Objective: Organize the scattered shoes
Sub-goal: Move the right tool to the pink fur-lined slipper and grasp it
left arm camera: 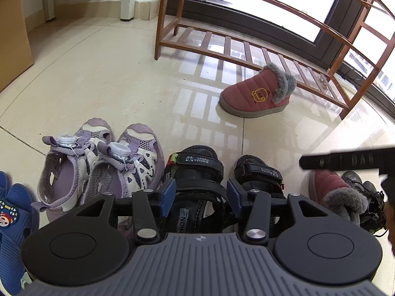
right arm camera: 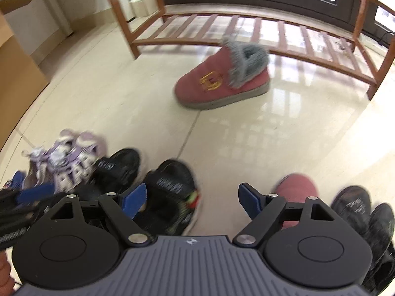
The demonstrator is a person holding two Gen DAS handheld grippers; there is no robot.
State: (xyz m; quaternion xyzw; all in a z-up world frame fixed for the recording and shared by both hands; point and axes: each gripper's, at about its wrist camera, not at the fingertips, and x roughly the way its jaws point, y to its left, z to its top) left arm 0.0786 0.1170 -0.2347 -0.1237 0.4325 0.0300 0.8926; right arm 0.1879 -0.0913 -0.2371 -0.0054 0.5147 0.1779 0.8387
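While the left wrist camera looked down at the tiled floor [left arm camera: 111, 79], the left gripper [left arm camera: 201, 197] hung with its blue pads apart over the heel of a black sandal [left arm camera: 197, 172], pressing on nothing. Its twin, the second black sandal [left arm camera: 259, 175], sat just to the right, a purple pair [left arm camera: 103, 162] to the left, and a blue slipper [left arm camera: 12, 212] at the frame's edge. A pink fur-lined boot [left arm camera: 256, 93] stood alone, well apart from the row, just before the wooden shoe rack [left arm camera: 246, 46]; its mate [left arm camera: 333, 187] lay in the row beside a dark shoe [left arm camera: 365, 192]. In the blurred right wrist view, the right gripper [right arm camera: 192, 199] stood wide apart and empty above bare floor, between the black sandals [right arm camera: 170, 192] and the near pink boot [right arm camera: 296, 190], with the lone boot [right arm camera: 222, 83] ahead by the rack [right arm camera: 246, 29].
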